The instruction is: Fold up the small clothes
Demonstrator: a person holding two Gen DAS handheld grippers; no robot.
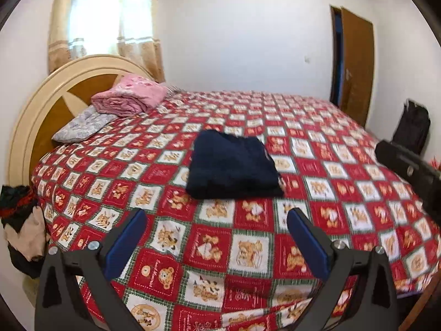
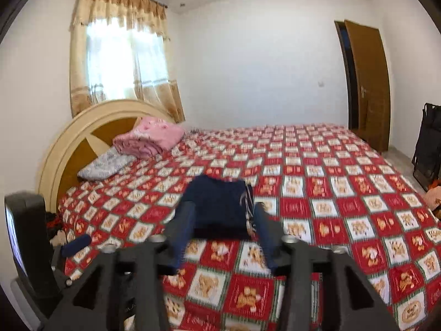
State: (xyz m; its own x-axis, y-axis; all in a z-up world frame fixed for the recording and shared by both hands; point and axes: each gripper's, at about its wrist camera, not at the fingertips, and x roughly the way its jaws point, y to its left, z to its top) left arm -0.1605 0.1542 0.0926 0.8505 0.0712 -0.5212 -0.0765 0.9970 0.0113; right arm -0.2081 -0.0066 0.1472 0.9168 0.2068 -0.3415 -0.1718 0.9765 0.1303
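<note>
- A navy garment (image 1: 233, 164) is seen already folded into a thick, soft rectangle, laid mid-bed, nearer the near edge.
- The left gripper (image 1: 217, 220) is held wide open and empty, short of the garment.
- The right gripper (image 2: 222, 220) is also spread, nothing gripped.
- More unfolded clothes (image 1: 20, 223) can be made out heaped off the bed's left edge; these probably remain.
- The bedspread (image 1: 248, 248) is checked cotton, printed with bears.
</note>
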